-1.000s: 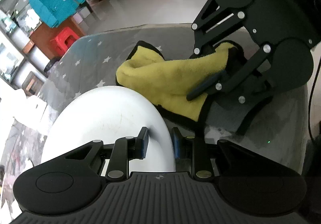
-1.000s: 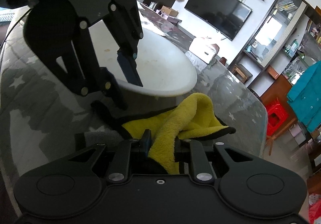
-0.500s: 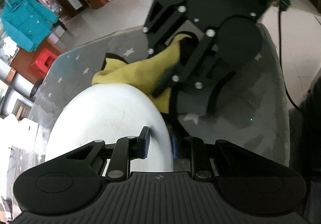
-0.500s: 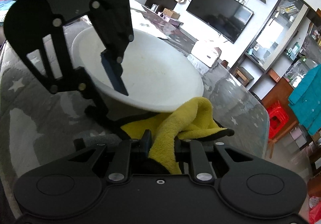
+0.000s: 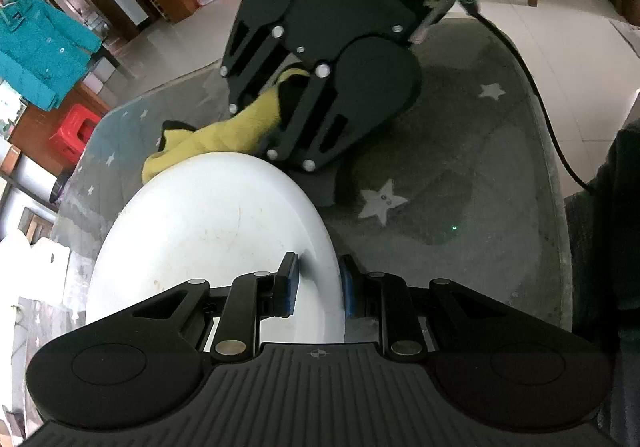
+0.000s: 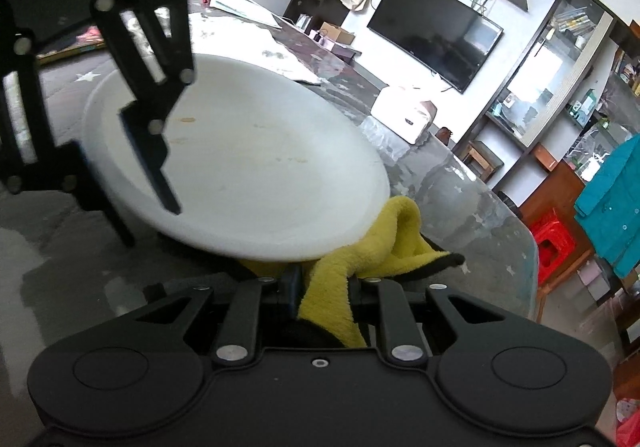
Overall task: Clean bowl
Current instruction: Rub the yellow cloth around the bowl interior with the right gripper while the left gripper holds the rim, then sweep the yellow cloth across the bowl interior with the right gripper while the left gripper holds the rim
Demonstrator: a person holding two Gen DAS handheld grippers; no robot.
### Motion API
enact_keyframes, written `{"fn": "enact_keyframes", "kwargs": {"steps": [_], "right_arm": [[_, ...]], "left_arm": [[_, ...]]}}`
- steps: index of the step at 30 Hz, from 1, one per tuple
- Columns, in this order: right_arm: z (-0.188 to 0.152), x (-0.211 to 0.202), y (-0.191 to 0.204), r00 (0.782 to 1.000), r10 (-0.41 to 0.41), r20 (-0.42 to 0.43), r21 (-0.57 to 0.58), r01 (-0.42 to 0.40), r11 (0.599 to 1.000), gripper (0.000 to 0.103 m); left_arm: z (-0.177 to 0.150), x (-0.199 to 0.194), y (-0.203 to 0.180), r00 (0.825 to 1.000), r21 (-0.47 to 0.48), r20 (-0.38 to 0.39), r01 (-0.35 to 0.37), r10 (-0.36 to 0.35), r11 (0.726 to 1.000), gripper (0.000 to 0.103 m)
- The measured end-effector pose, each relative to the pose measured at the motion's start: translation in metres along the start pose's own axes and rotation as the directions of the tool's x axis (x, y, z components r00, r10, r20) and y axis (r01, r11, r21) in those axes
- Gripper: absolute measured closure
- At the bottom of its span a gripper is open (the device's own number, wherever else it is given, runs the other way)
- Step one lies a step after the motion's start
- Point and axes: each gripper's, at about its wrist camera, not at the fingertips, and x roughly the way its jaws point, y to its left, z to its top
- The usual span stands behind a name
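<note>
The left tongs (image 5: 316, 279) clamp the white bowl (image 5: 216, 231) by its rim, tipped higher off the counter (image 5: 460, 175) than a second ago. The right tongs (image 6: 324, 283), pinching the yellow cloth (image 6: 384, 243), have slid under its far edge. No lettering is readable.

Open star-patterned tabletop (image 5: 460, 151) right of tilted bowl (image 5: 216, 231), cloth (image 6: 360, 247) beneath its rim
</note>
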Motion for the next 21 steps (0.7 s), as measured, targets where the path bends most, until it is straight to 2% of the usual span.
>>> {"fn": "enact_keyframes", "kwargs": {"steps": [6, 21], "right_arm": [[0.001, 0.006, -0.004, 1.0, -0.011, -0.001, -0.003, 0.011, 1.0, 0.082], [-0.005, -0.012, 0.008, 1.0, -0.011, -0.01, -0.02, 0.01, 1.0, 0.082]], "left_arm": [[0.004, 0.005, -0.002, 1.0, -0.053, -0.009, -0.002, 0.002, 0.999, 0.08], [0.027, 0.013, 0.009, 0.999, -0.167, -0.02, -0.045, 0.042, 0.985, 0.076]]}}
